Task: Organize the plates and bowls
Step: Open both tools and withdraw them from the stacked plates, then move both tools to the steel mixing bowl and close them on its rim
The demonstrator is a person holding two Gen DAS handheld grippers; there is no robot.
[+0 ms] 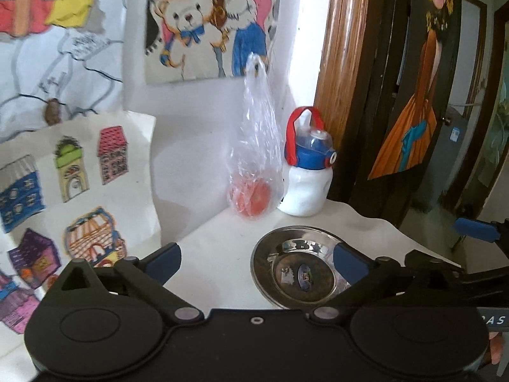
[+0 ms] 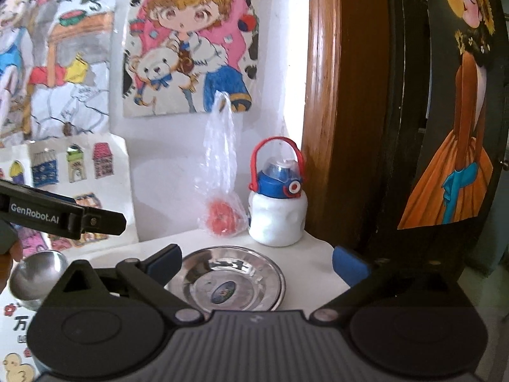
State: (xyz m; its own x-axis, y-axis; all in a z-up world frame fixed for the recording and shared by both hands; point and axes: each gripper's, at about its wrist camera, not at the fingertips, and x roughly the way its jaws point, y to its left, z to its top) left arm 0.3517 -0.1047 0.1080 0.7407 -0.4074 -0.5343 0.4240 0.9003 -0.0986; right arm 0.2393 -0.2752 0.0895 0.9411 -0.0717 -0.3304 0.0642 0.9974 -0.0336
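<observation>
White bench (image 2: 315,248) across the lower frame, drawings on the wall behind; left hand-held gripper (image 1: 257,259) spread wide, gripping nothing, its right finger (image 1: 350,261) overlapping the steel plate (image 1: 296,267) low and right of centre; right hand-held gripper (image 2: 257,262) just as wide, plate (image 2: 226,281) between its fingers; steel bowl (image 2: 38,273) at lower left; bagged red thing (image 2: 222,219) and white bottle (image 2: 277,219) side by side behind the plate, mid-frame.
</observation>
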